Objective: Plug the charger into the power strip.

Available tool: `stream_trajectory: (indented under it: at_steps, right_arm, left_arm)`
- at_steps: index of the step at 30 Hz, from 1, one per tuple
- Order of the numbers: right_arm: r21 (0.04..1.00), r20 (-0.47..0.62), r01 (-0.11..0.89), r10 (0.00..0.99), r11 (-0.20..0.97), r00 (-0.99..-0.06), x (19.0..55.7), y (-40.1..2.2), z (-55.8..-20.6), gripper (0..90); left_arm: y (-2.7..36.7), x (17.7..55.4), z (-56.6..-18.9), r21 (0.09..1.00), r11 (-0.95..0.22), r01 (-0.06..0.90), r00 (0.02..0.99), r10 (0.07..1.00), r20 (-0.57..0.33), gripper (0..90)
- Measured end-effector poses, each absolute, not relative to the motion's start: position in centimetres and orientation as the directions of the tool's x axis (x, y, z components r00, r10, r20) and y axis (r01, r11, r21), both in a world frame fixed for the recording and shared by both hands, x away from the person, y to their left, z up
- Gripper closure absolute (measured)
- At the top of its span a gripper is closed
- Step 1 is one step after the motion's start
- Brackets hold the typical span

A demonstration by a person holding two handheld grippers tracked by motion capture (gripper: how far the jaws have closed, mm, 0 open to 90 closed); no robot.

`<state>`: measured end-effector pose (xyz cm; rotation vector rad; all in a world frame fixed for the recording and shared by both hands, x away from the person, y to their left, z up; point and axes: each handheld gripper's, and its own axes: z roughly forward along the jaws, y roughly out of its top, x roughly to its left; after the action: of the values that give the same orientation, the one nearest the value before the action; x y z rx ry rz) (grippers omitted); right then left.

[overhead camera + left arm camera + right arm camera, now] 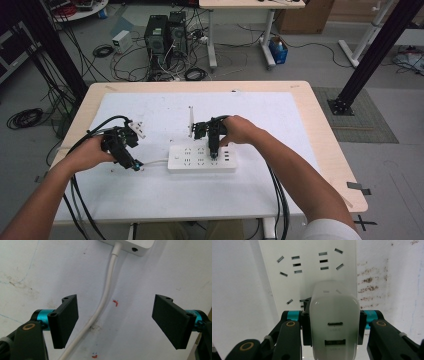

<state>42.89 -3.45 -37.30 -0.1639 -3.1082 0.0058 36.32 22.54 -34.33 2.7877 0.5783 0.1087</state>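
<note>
My right gripper has its jaws squeezed on the white charger, right above the power strip. My left gripper has its jaws apart, with the strip's cord lying between them on the bench.

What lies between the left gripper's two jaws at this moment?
The power strip's white cable runs across the white table cover between the open jaws of the left gripper, untouched by either, in the left gripper view.

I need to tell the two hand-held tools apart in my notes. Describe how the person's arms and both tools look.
Both tools are black. The left tool has flat rectangular black jaw plates on teal cylinders, with brass-coloured rings at the linkage pivots. The right tool shows the same teal and brass details. Black cables trail from each toward the table's near edge. The forearms are bare; a white sleeve covers the right upper arm.
</note>
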Motion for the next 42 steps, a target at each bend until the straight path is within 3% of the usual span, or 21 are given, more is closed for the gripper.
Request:
stream_trajectory:
  at_steps: [7,42]
  right_arm:
    - [-0.037,-0.067,0.041,0.039,0.998,-0.997,41.4,-2.9,-37.6,62.6]
    - [-0.047,-0.062,0.033,0.030,0.998,-0.998,41.5,-2.9,-37.7,62.2]
  left_arm:
    - [22.3,36.4,-34.4,0.294,-0.879,0.376,0.917,0.398,0.015,21.3]
    - [22.4,36.3,-34.7,0.303,-0.878,0.369,0.919,0.393,0.019,21.3]
